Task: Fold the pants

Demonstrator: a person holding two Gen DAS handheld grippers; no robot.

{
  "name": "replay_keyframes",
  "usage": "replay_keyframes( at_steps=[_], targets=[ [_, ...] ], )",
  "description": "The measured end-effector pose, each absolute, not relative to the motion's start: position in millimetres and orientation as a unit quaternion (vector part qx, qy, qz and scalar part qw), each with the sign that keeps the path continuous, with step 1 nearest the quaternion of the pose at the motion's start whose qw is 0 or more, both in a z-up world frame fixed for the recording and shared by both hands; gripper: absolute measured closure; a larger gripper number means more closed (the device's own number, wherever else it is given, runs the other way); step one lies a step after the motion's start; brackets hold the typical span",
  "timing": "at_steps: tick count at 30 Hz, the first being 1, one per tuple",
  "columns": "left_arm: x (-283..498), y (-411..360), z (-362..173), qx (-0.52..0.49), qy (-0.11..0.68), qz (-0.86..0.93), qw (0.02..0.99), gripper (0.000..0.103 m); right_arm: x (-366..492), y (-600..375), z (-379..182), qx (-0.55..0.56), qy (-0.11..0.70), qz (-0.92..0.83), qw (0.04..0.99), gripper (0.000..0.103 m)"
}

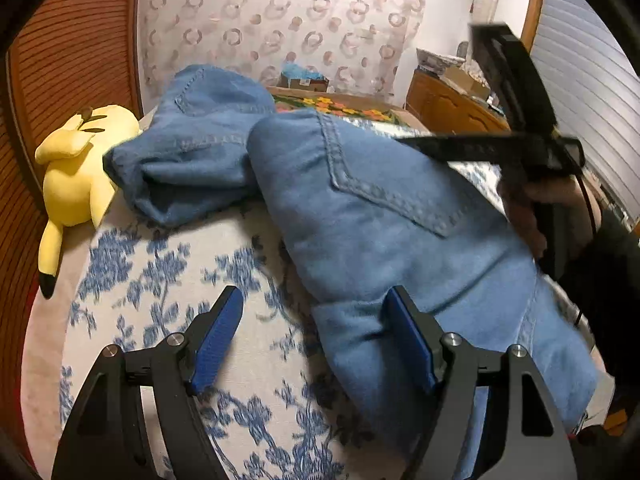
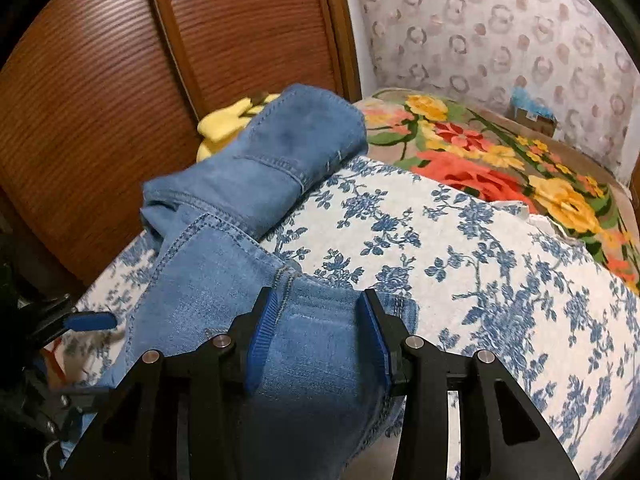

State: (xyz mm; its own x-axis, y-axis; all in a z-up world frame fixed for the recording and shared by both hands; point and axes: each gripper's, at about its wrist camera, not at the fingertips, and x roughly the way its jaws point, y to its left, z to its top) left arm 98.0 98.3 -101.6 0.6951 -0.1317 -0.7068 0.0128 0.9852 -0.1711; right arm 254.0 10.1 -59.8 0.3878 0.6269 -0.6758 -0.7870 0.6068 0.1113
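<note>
Blue denim pants [image 1: 380,208] lie bunched on a bed with a blue floral cover [image 1: 168,280]. A back pocket faces up, and a rolled part lies at the far left. My left gripper [image 1: 316,300] is open just above the bed, its right finger [image 1: 408,336] against the near edge of the pants. My right gripper [image 2: 320,304] is open with the waistband end of the pants [image 2: 312,340] between its fingers. In the left wrist view the right gripper [image 1: 516,92] shows blurred at the right, held by a hand.
A yellow plush toy [image 1: 76,172] lies at the bed's left edge beside the rolled denim. A ribbed wooden headboard [image 2: 100,100] stands behind. A bright flowered blanket [image 2: 500,160] covers the far side. A wooden cabinet [image 1: 448,108] with boxes stands by the wall.
</note>
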Motion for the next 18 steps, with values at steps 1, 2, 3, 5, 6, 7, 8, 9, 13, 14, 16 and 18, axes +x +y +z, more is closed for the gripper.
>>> replay_keyframes(
  at_steps=[1, 2, 3, 5, 6, 7, 8, 9, 13, 14, 16, 18],
  targets=[
    [101, 99, -99, -0.076, 0.385, -0.039, 0.919, 0.028, 252, 4, -56, -0.108, 0.347, 0.428, 0.828, 0.059],
    [105, 99, -95, -0.075, 0.38, -0.038, 0.921, 0.028, 250, -4, -53, -0.102, 0.343, 0.426, 0.831, 0.058],
    [110, 100, -91, -0.074, 0.375, -0.038, 0.923, 0.028, 243, -13, -49, -0.094, 0.34, 0.425, 0.834, 0.056],
    [121, 101, -86, -0.074, 0.37, -0.042, 0.925, 0.028, 236, -38, -39, -0.079, 0.336, 0.429, 0.835, 0.048],
    [127, 100, -84, -0.072, 0.37, -0.043, 0.925, 0.028, 232, -45, -38, -0.077, 0.337, 0.429, 0.835, 0.04],
    [133, 100, -83, -0.068, 0.37, -0.043, 0.926, 0.028, 228, -50, -38, -0.076, 0.339, 0.432, 0.832, 0.035],
    [138, 100, -82, -0.066, 0.369, -0.044, 0.926, 0.028, 226, -55, -39, -0.076, 0.345, 0.436, 0.828, 0.034],
    [142, 100, -82, -0.065, 0.368, -0.046, 0.926, 0.028, 224, -57, -43, -0.079, 0.355, 0.443, 0.82, 0.031],
    [158, 106, -87, -0.069, 0.374, -0.05, 0.924, 0.028, 232, -63, -50, -0.079, 0.378, 0.444, 0.809, 0.019],
    [160, 107, -90, -0.071, 0.377, -0.05, 0.922, 0.028, 238, -63, -53, -0.069, 0.385, 0.444, 0.806, 0.017],
    [160, 106, -94, -0.076, 0.381, -0.051, 0.92, 0.028, 249, -61, -58, -0.048, 0.398, 0.458, 0.794, 0.016],
    [164, 110, -99, -0.079, 0.386, -0.051, 0.918, 0.028, 256, -55, -66, -0.036, 0.407, 0.471, 0.782, 0.016]
  ],
)
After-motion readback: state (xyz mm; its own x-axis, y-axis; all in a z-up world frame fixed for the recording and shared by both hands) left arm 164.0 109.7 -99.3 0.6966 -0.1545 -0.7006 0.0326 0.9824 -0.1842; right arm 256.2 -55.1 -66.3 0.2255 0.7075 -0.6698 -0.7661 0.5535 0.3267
